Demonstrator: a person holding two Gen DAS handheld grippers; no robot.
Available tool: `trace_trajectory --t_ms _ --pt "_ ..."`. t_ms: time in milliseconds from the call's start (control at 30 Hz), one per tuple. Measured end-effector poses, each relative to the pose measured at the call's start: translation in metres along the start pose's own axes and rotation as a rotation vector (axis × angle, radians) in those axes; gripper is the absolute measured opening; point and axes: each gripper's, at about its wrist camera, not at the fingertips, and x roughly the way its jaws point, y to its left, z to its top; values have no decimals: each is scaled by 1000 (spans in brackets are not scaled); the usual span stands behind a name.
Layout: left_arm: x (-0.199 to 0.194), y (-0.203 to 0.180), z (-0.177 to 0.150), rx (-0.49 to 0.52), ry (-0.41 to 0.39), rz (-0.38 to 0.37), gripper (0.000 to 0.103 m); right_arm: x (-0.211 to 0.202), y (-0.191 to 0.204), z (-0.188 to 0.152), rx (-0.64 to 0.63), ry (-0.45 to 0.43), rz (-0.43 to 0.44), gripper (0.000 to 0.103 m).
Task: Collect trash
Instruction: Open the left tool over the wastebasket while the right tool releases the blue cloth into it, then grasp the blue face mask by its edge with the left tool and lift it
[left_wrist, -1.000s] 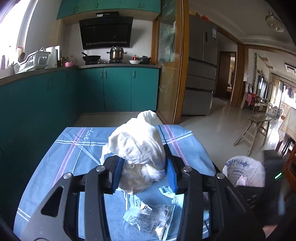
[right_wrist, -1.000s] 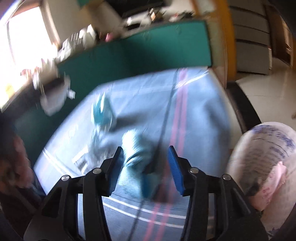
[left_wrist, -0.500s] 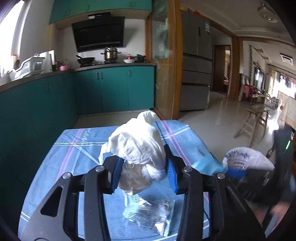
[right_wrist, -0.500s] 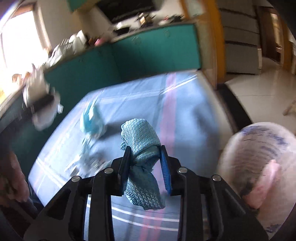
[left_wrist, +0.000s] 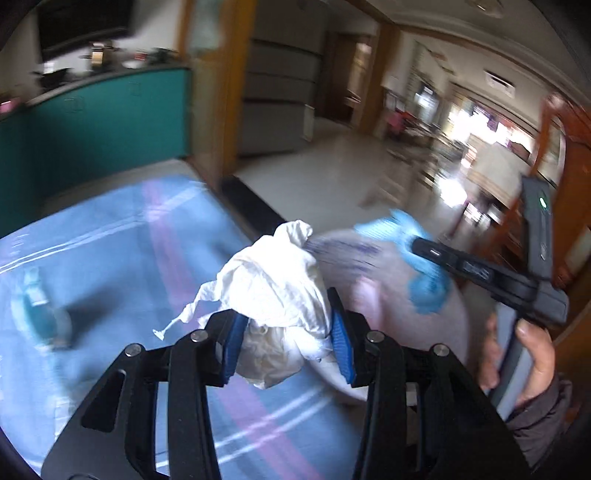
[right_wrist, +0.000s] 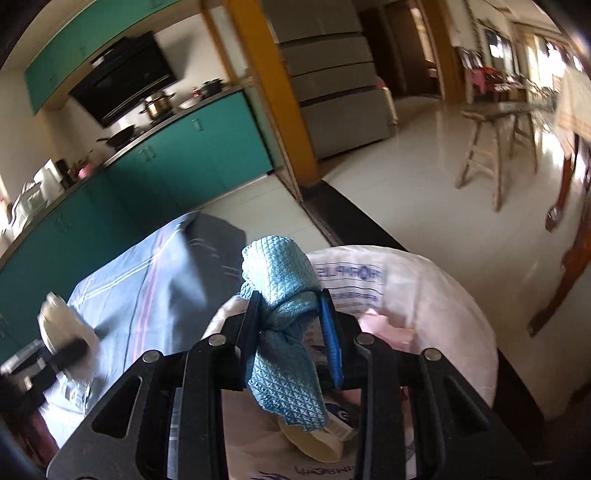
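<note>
Over the mouth of the trash bag (right_wrist: 424, 295), at abt 12 o'clock from the right gripper (right_wrist: 291, 332), hangs the blue cloth (right_wrist: 280, 295); the pads are clamped on its bunched middle, so the loose tail dangles down toward stuff already inside, incl. a pale flat piece and a pink scrap. Seems held there on purpose: a release from this spot should drop it straight in w/o touching the rim. In the left wrist view the left gripper (left_wrist: 286, 332) is clenched on a crumpled white paper wad (left_wrist: 273, 295), squeezed at its waist w/ the bulk puffing out above the pads. That wad sits short of the bag, which shows at roughly 1–2 o'clock from it, w/ the blue cloth and the other tool above it and a hand (left_wrist: 524, 362) round the handle at 3 o'clock. Probably waiting its turn, since the opening is taken. Back on the blue striped tablecloth (left_wrist: 92, 258), at 9 o'clock from the left gripper, a teal scrap (left_wrist: 40, 317) lies blurred; what it is I can't tell. Judging by that, the job is partway: two pieces in hand, at least one left.
</note>
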Motion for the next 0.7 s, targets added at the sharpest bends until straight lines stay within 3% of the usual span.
trace_trajectory --t_ms 133,200,267,300,367,433,533,600,700 --pt "30 -32 2 61 46 -51 43 -3 -14 1 45 0 -5 32" --pt "43 -40 2 62 70 -70 48 -3 -15 2 54 -2 -5 32" --pt "53 -45 1 65 87 -84 66 -4 -18 1 62 -3 -8 32" --pt "53 -44 1 65 83 -72 68 -4 -19 2 66 -2 -9 32" --pt "49 -37 1 71 61 -27 77 -3 -23 2 80 5 -16 33" --pt "40 -28 4 84 51 22 77 -3 -24 3 94 8 -25 35" --pt "16 -4 11 94 9 122 79 -3 -22 3 98 5 -24 48" --pt "-3 17 14 90 -33 193 81 -4 -18 3 91 -3 -25 62" --pt "-26 64 19 53 -64 304 86 -4 -3 0 57 -12 -2 69"
